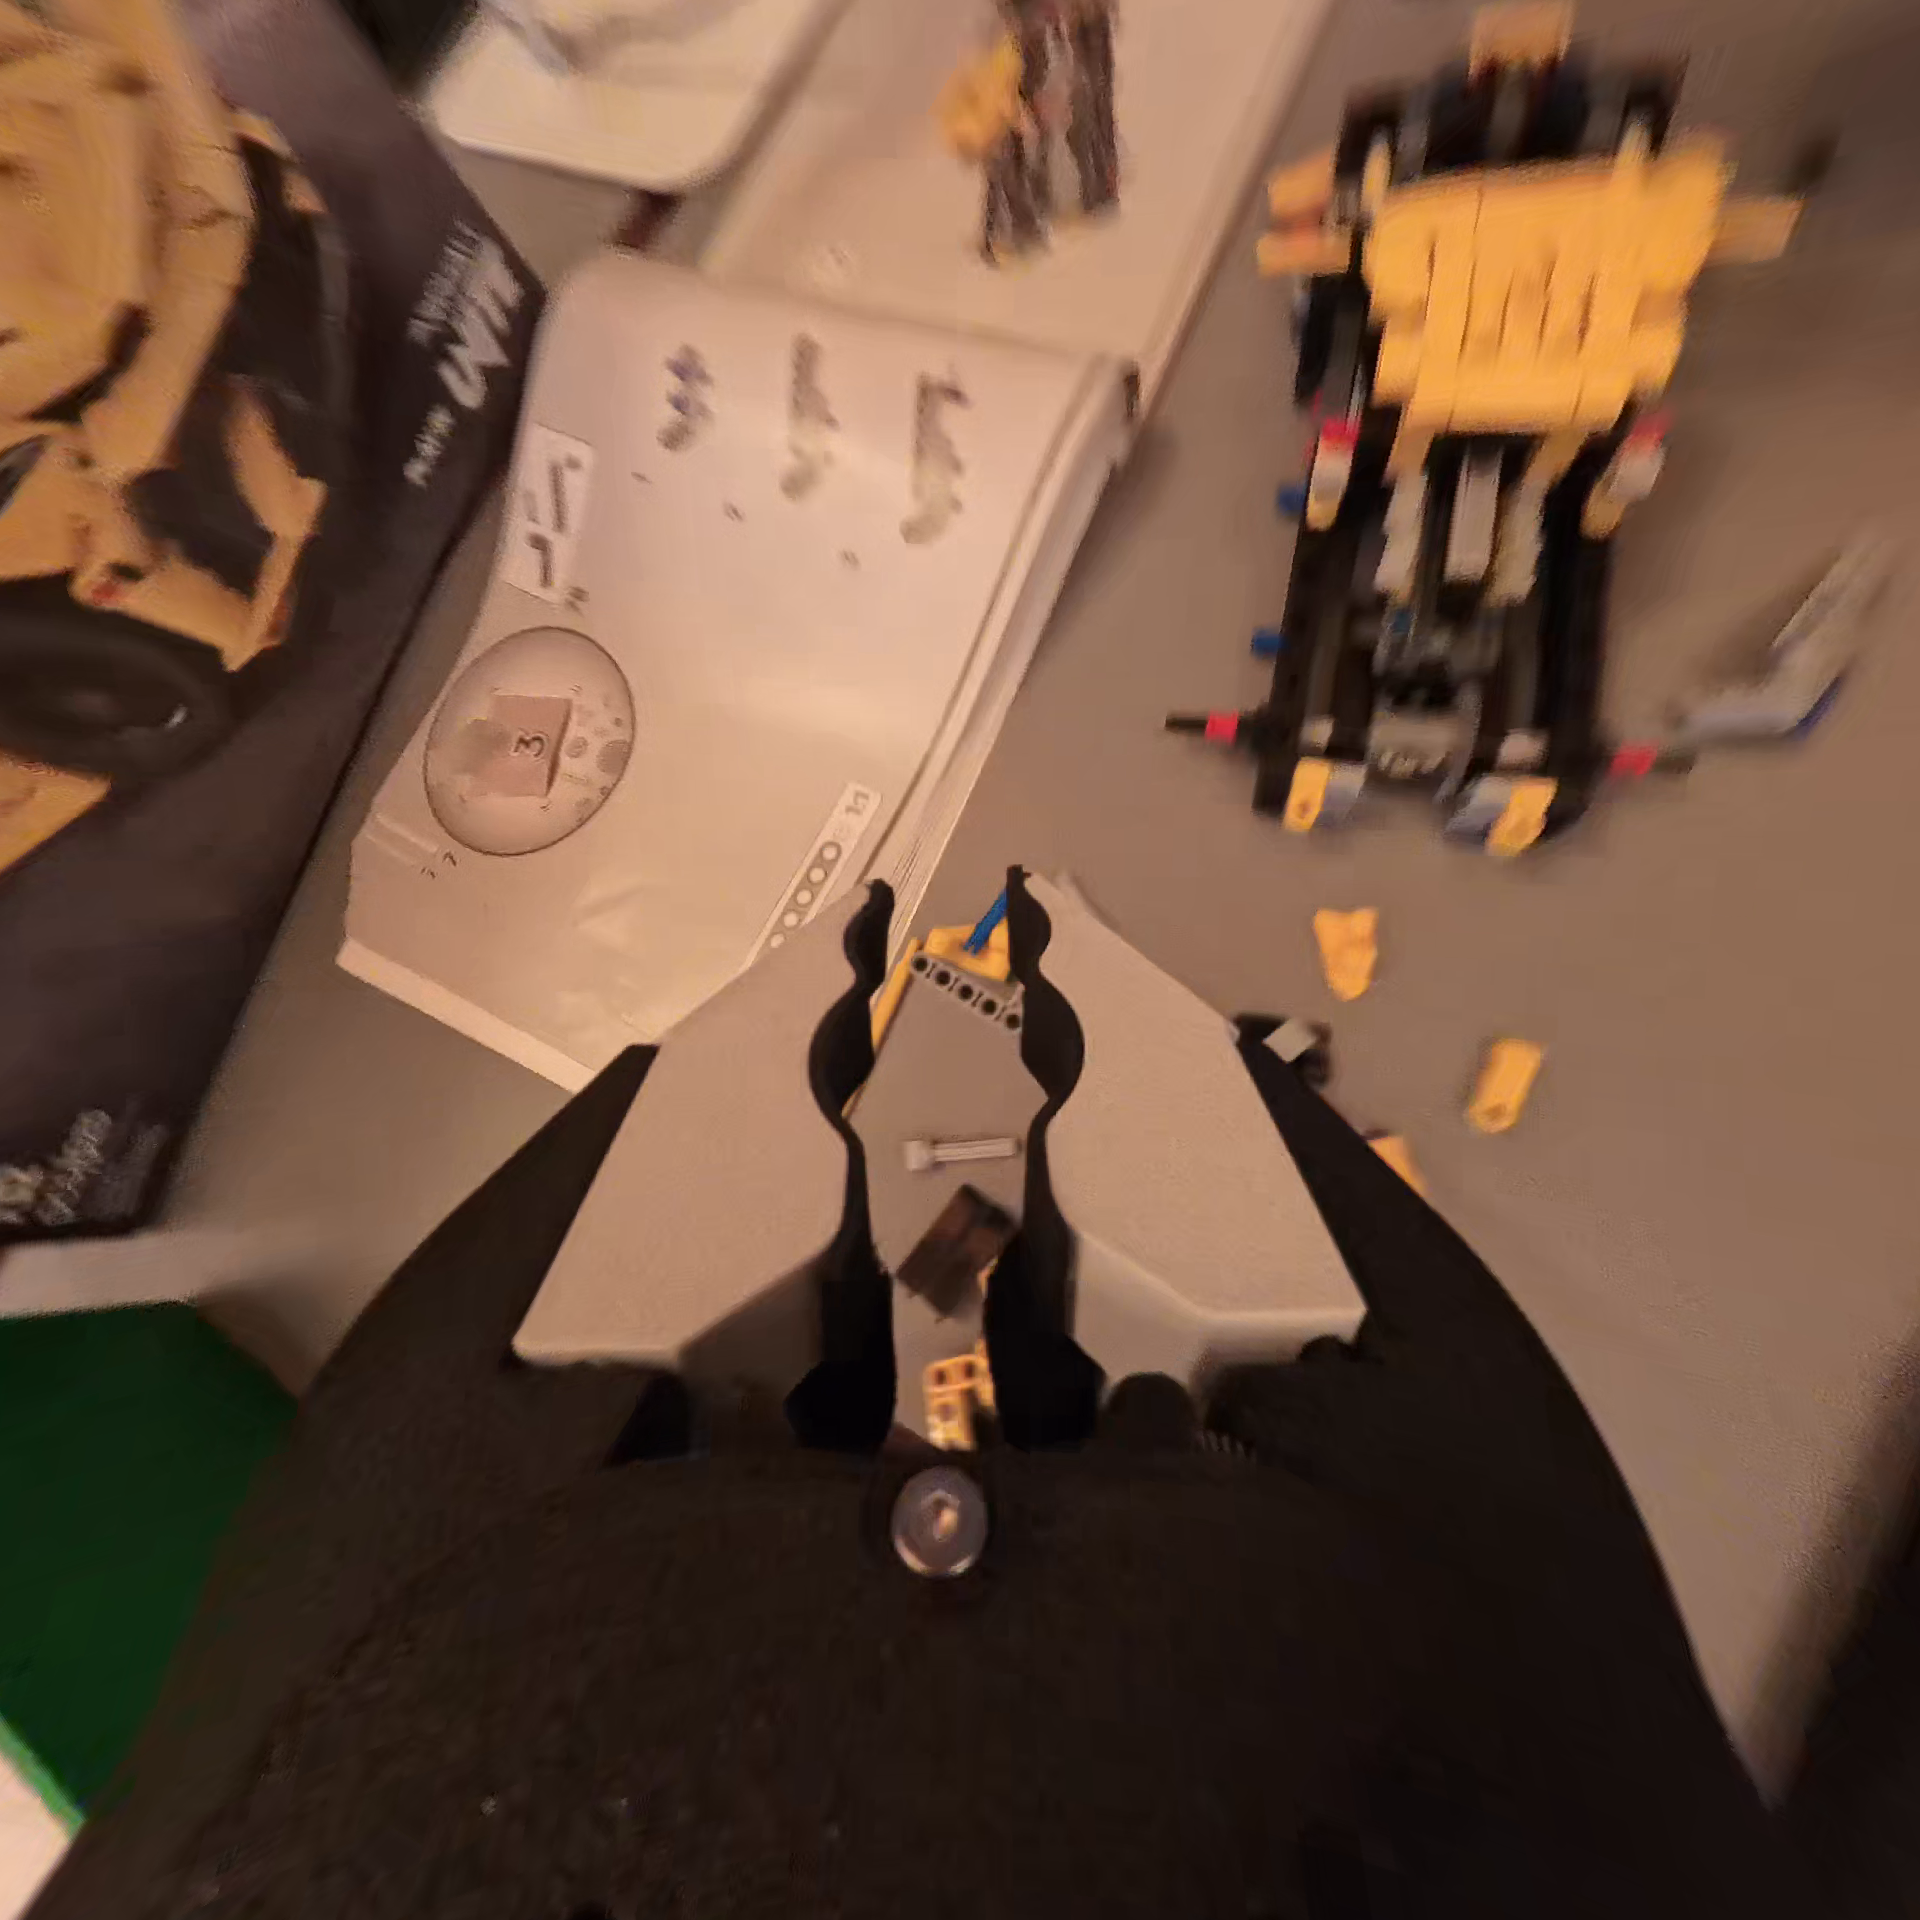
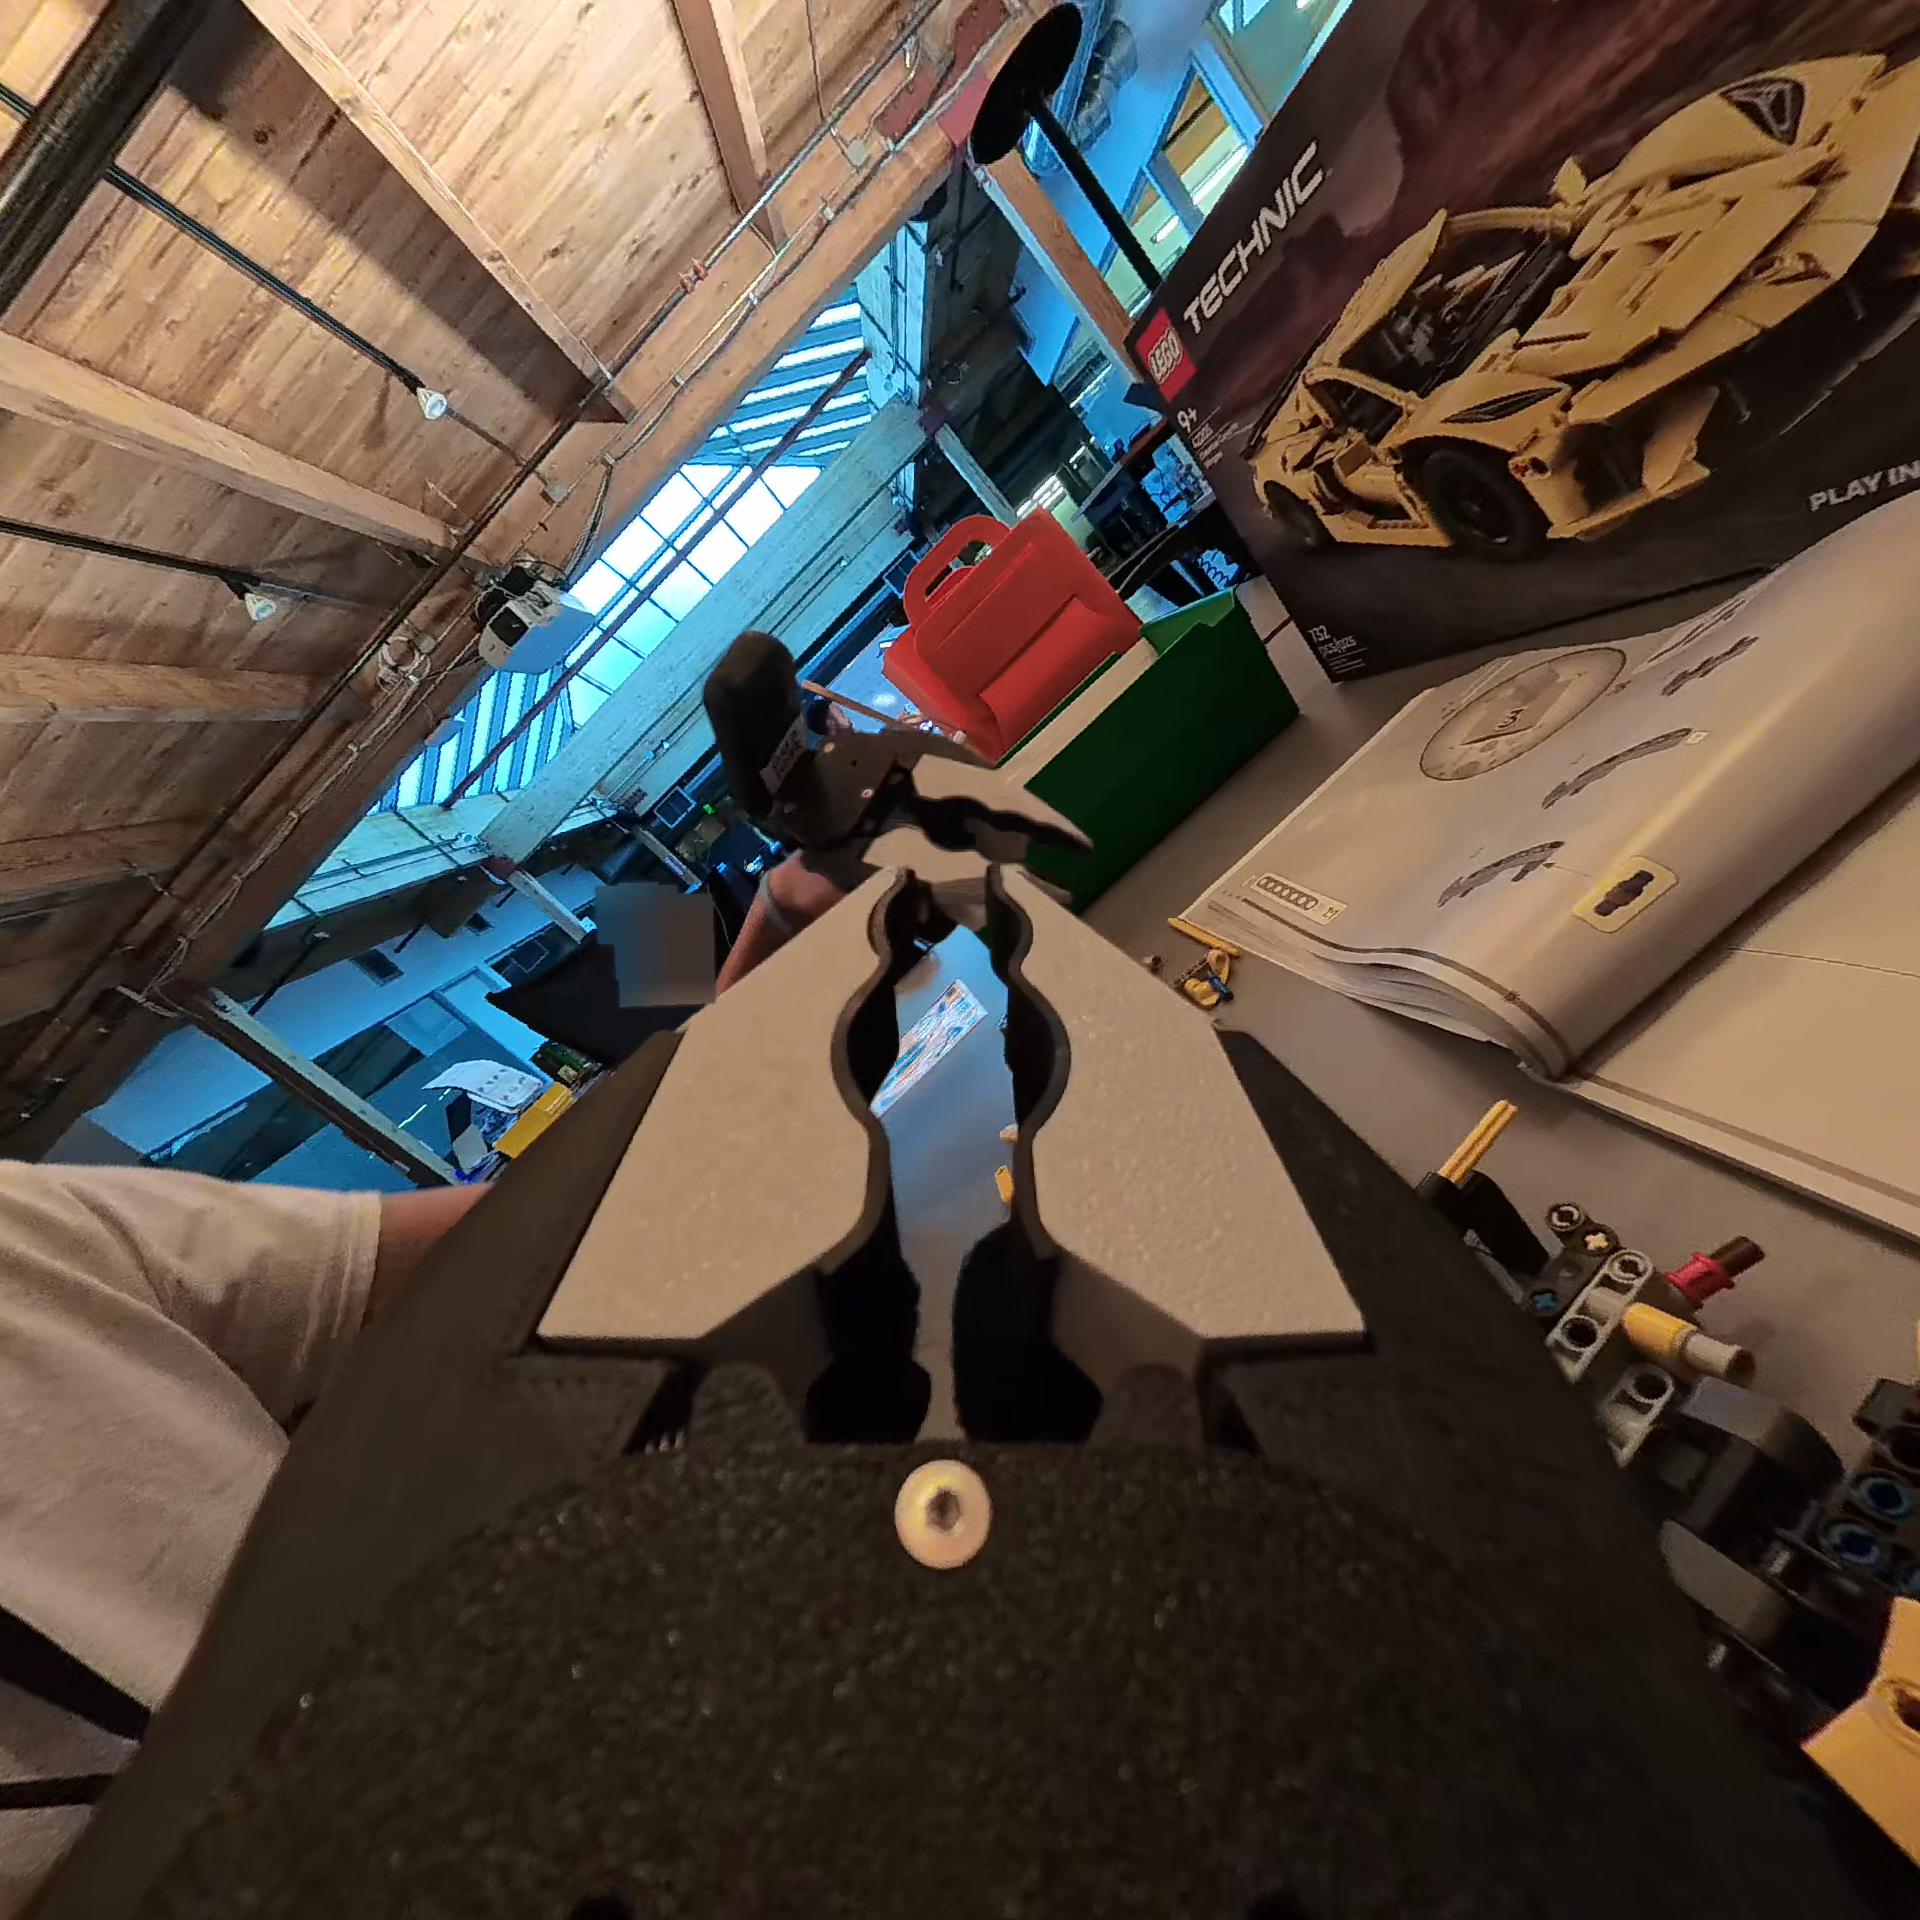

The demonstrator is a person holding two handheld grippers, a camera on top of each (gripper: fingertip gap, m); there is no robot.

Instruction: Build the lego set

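My left gripper (image 1: 948, 888) is open and empty, hovering over the grey table (image 1: 1558, 1143). Below its jaws lie a grey holed beam (image 1: 966, 1003), a yellow piece with a blue pin (image 1: 982, 925), a grey axle pin (image 1: 961, 1151) and a dark brown part (image 1: 951, 1247). The partly built yellow and black car (image 1: 1475, 468) stands at the upper right, blurred. My right gripper (image 2: 945, 883) is open and empty, tilted and pointing level across the table. The car's end (image 2: 1642, 1340) shows at its lower right. The left gripper (image 2: 977, 821) shows just beyond its tips.
The open instruction booklet (image 1: 727, 623) (image 2: 1558, 883) lies left of the car, with the set's box (image 1: 208, 520) (image 2: 1558, 312) behind it. Loose yellow pieces (image 1: 1345, 951) lie to the right. A green bin (image 2: 1164, 727) holds a red container (image 2: 1008, 623). A person's sleeve (image 2: 156, 1351) is at left. Across from one pair of fingers to the other is roughly 20 centimetres. My left tips are roughly 10 centimetres from the grey axle pin (image 1: 961, 1151).
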